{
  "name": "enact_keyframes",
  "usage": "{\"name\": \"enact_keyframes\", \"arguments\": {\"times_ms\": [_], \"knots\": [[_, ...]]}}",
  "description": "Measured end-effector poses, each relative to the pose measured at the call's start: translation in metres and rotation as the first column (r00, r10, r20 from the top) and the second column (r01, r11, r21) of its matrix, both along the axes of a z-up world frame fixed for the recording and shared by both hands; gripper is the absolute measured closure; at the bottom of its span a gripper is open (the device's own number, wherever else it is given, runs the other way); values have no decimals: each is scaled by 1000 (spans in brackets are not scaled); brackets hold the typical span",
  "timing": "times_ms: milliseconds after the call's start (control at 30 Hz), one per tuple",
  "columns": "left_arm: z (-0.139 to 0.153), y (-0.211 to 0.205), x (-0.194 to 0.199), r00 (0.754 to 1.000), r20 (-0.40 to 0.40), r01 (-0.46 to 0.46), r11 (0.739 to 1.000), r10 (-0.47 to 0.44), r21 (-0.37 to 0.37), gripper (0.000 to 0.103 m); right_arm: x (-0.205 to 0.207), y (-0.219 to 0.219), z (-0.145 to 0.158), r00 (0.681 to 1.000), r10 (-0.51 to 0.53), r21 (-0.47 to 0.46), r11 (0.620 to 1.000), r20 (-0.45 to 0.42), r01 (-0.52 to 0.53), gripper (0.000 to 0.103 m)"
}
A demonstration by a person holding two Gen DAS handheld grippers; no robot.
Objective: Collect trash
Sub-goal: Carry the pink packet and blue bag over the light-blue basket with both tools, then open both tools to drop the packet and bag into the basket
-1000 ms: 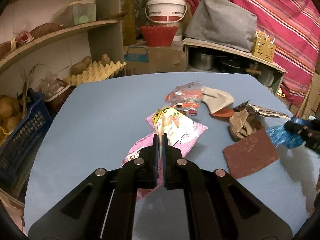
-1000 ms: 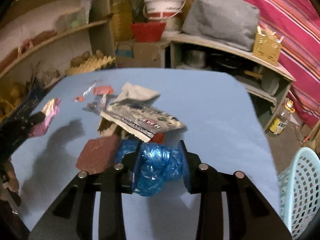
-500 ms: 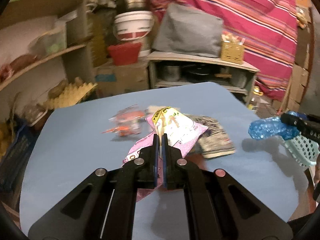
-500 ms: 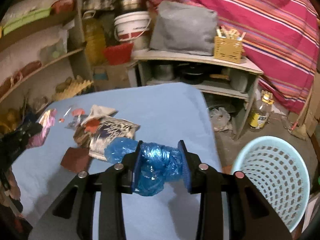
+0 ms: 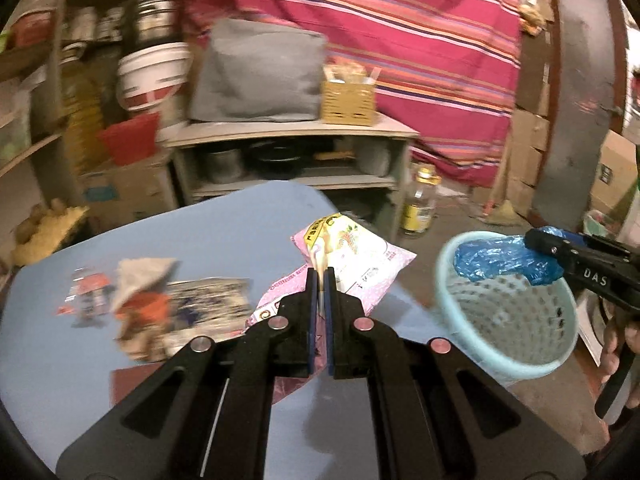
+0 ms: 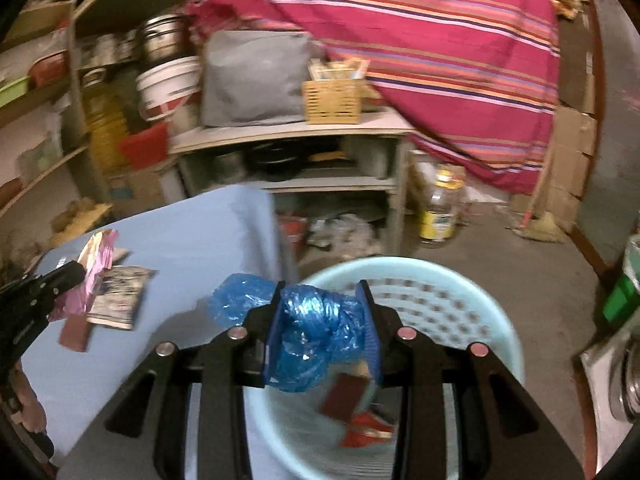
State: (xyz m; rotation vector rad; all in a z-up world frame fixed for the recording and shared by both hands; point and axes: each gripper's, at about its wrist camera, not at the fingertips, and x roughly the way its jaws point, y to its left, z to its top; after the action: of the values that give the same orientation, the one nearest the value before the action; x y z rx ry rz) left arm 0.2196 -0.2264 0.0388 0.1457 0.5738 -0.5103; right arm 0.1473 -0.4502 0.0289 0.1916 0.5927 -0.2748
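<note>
Blue plastic wad (image 6: 316, 332) clamped in right gripper (image 6: 322, 332) above basket (image 6: 460, 280); left gripper (image 5: 319, 280), pinching pink wrapper (image 5: 360, 256), may drop short.

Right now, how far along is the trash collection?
Partly done. The light blue plastic basket already holds a few scraps, brown and red. In hand: the right gripper holds a crumpled blue plastic bag over the basket; the left gripper pinches a pink snack wrapper. Left: several wrappers and a brown sheet on the blue table.
</note>
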Motion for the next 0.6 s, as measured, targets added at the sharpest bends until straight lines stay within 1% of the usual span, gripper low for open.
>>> {"name": "enact_keyframes", "arguments": {"times_ms": [167, 200, 267, 300, 367, 533, 567, 600], "knots": [[-10, -64, -10, 996, -22, 88, 996, -89, -4, 101, -20, -54, -11, 994, -106, 14, 994, -21, 106, 68], [-13, -82, -12, 993, -31, 114, 993, -115, -10, 101, -22, -60, -13, 993, -120, 21, 993, -25, 120, 68], [-15, -102, -16, 988, -44, 144, 989, -145, -18, 101, -29, -77, -17, 988, -153, 40, 987, -31, 154, 68], [-18, -120, -19, 984, -54, 170, 985, -171, -21, 101, -32, -84, -18, 985, -167, 45, 985, -30, 168, 68], [-23, -142, -25, 977, -61, 203, 979, -204, -16, 101, -37, -95, -20, 981, -191, 49, 980, -28, 193, 68], [-35, -176, -23, 964, -94, 249, 968, -249, -16, 100, -43, -108, -23, 973, -227, 52, 972, -31, 228, 68], [-36, -179, -21, 963, -99, 252, 968, -252, -14, 97, -44, -110, -24, 972, -232, 51, 971, -34, 233, 68], [-38, -183, -18, 963, -101, 252, 968, -251, -10, 96, -44, -111, -25, 972, -233, 53, 971, -35, 235, 69]]}}
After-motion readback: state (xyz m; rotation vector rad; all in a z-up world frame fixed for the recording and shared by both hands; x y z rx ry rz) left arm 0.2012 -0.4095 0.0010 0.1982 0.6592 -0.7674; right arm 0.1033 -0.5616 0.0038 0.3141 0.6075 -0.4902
